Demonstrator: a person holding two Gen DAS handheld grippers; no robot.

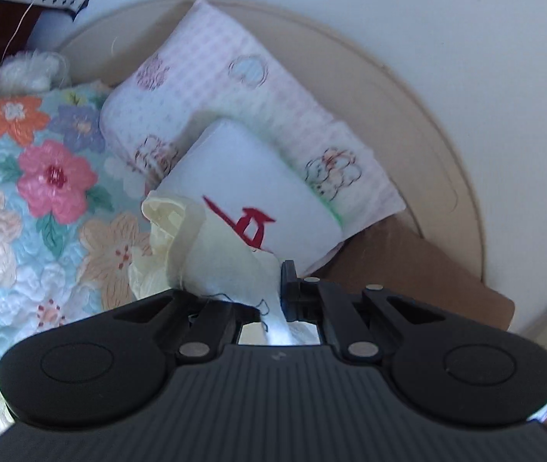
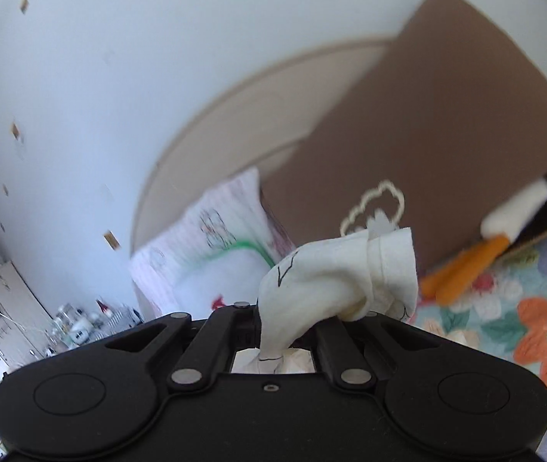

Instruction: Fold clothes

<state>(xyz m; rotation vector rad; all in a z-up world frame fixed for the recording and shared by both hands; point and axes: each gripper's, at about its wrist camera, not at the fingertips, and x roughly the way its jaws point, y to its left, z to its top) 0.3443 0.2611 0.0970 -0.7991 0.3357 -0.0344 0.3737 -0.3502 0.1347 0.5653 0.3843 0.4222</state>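
A pale cream garment (image 1: 212, 258) with thin dark line drawing is bunched up in my left gripper (image 1: 277, 292), whose jaws are shut on the cloth; the fabric spills up and left over the fingers. In the right wrist view another part of the same cream garment (image 2: 335, 273) is pinched in my right gripper (image 2: 273, 323), also shut, with a hemmed edge flaring to the right. Both grippers are raised above the bed and point toward the headboard. The rest of the garment hangs below, out of sight.
A floral quilt (image 1: 42, 208) covers the bed. A pink checked pillow (image 1: 235, 88) and a white cushion with a red mark (image 1: 250, 200) lean on the beige headboard (image 1: 408, 88). A brown board (image 2: 427, 134) and a plush toy (image 2: 504, 223) lie at the right.
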